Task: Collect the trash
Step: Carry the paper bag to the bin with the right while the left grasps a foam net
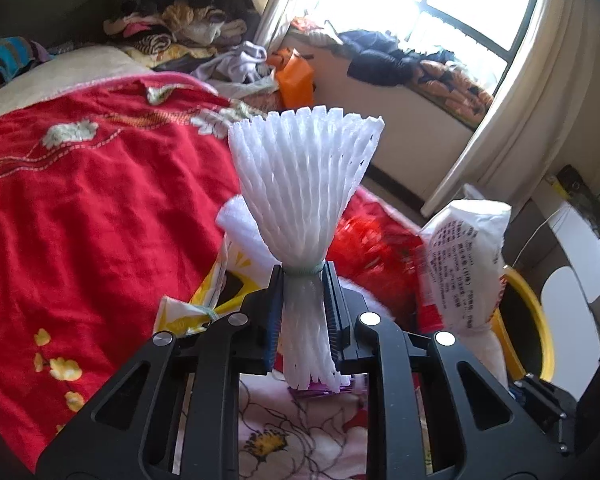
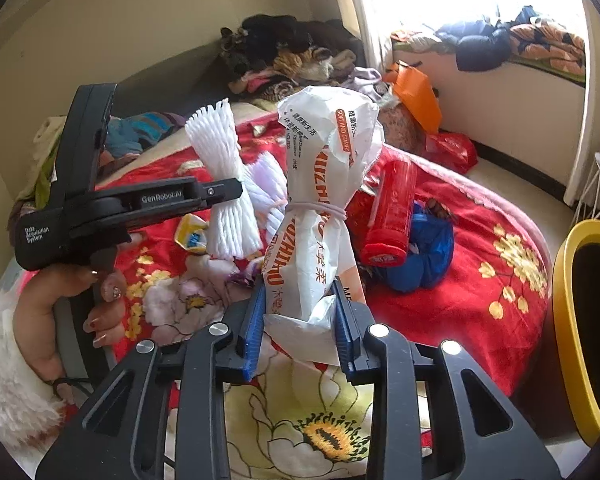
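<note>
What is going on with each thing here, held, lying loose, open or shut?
Left gripper: shut on the foam net.
Foam net: held upright, banded at its waist.
Right gripper: shut on the white wrapper.
White wrapper: held upright, banded.
Red packet: lying loose on the bed.
Blue bag: lying crumpled.
Yellow bin: open.

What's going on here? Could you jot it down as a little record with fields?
place: bed with red blanket
left gripper: shut on foam net, held upright
right gripper: shut on white bag, tied with a band
still on bed: red can, blue bag, another foam net
bin: yellow rim, to the right of the bed
window sill: clothes piled up
</note>
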